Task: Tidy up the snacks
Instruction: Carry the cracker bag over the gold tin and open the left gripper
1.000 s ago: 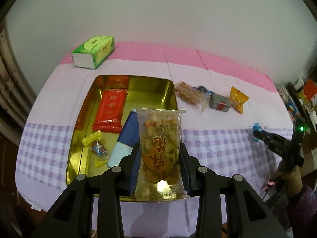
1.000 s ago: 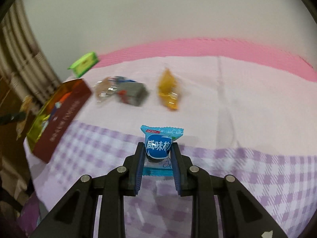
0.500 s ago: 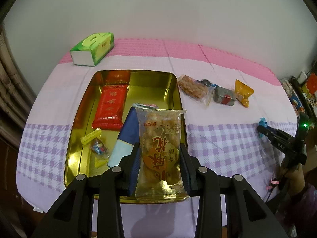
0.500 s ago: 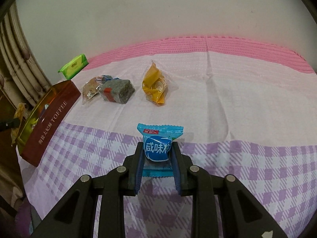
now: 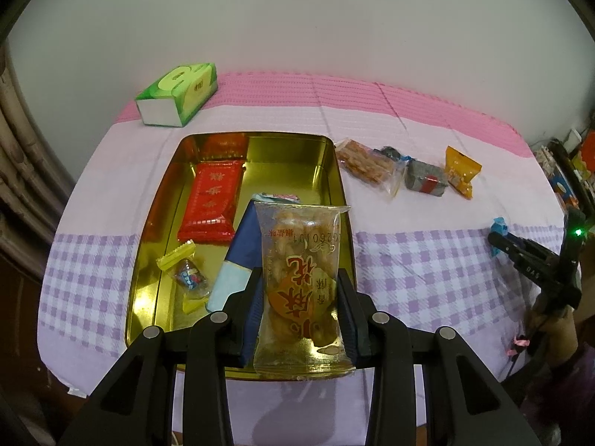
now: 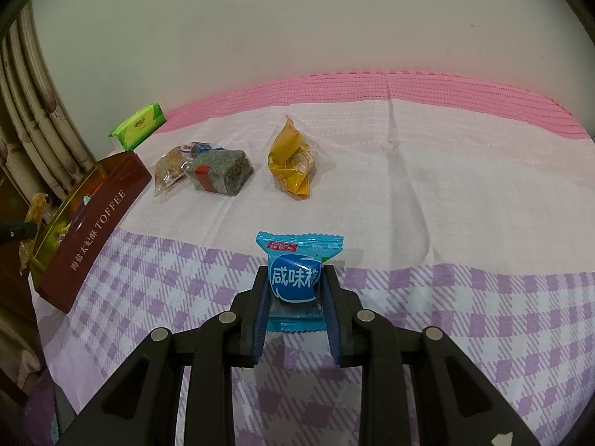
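Note:
My left gripper [image 5: 301, 290] is shut on a clear packet of fried twists [image 5: 302, 282], held above the near right corner of the gold tin [image 5: 336, 186]. Inside the tin lie a red packet [image 5: 214, 200], a dark blue packet [image 5: 241, 256] and a small clear candy [image 5: 187, 277]. My right gripper [image 6: 295, 286] is shut on a small blue candy packet [image 6: 297, 271] just above the checked cloth; it also shows at the right edge of the left wrist view as the right gripper [image 5: 500, 239]. On the cloth lie a yellow packet [image 6: 292, 163], a grey block snack [image 6: 221, 173] and a clear cracker packet [image 6: 169, 171].
A green tissue box [image 5: 176, 93] stands at the back left of the table by the wall. The tin's brown outer wall [image 6: 89, 230] rises at the left in the right wrist view. Curtains hang at the far left, and a person's hand [image 5: 550, 327] holds the right gripper's handle.
The right wrist view has sharpened and the loose snacks now sit slightly farther right in it. Both grippers keep their packets and stay in place.

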`<state>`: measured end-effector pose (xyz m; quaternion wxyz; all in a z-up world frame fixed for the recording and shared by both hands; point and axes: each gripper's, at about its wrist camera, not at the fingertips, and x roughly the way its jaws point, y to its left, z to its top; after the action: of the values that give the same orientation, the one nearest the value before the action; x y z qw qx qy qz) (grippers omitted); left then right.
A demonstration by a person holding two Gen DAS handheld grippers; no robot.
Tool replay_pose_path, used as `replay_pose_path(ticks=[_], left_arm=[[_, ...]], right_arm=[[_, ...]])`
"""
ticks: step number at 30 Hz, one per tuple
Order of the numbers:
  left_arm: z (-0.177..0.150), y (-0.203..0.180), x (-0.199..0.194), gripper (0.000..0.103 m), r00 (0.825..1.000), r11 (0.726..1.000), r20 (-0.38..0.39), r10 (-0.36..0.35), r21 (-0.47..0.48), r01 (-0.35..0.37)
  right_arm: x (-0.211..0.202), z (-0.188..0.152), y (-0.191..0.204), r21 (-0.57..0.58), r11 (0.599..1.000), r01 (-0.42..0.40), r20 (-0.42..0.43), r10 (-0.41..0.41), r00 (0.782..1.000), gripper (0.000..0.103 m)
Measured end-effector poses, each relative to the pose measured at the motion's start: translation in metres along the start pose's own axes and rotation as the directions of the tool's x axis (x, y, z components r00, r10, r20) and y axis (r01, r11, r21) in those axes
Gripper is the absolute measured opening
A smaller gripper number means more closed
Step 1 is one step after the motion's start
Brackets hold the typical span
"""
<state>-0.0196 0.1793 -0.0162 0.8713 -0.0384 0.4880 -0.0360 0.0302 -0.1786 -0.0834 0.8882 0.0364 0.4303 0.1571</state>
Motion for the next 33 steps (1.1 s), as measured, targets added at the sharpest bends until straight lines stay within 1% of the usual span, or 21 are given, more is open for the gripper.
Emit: replay_pose_path(ticks=[13, 17, 21, 27, 33], left_arm=[[0.005, 0.001, -0.004, 0.037, 0.999, 0.999, -0.005, 0.033, -0.01, -0.033], [0.016, 0.006, -0.004, 0.037, 0.999, 0.999, -0.018, 0.039, -0.027, -0.039], [0.034, 0.012, 0.002, 0.037, 0.999, 0.998, -0.031, 0.045, -0.049, -0.046], [0.065, 0.024, 0.024, 0.037, 0.996, 0.987, -0.084, 0.008, -0.16, -0.021], [0.081, 0.026, 0.061, 0.037, 0.988, 0.966, -0.152, 0.004, -0.256, -0.043]], right_arm=[[-0.001, 0.0, -0.001, 0.004, 1.0, -0.003, 0.001, 0.003, 1.0, 0.025], [-0.001, 0.0, 0.0, 0.005, 1.0, -0.004, 0.002, 0.004, 1.0, 0.025], [-0.001, 0.0, -0.001, 0.005, 1.0, -0.007, 0.002, 0.007, 1.0, 0.025], [-0.002, 0.0, 0.001, 0.004, 1.0, -0.015, 0.003, 0.015, 1.0, 0.026], [-0.002, -0.001, 0.0, 0.0, 1.0, -0.025, 0.003, 0.025, 1.0, 0.026]])
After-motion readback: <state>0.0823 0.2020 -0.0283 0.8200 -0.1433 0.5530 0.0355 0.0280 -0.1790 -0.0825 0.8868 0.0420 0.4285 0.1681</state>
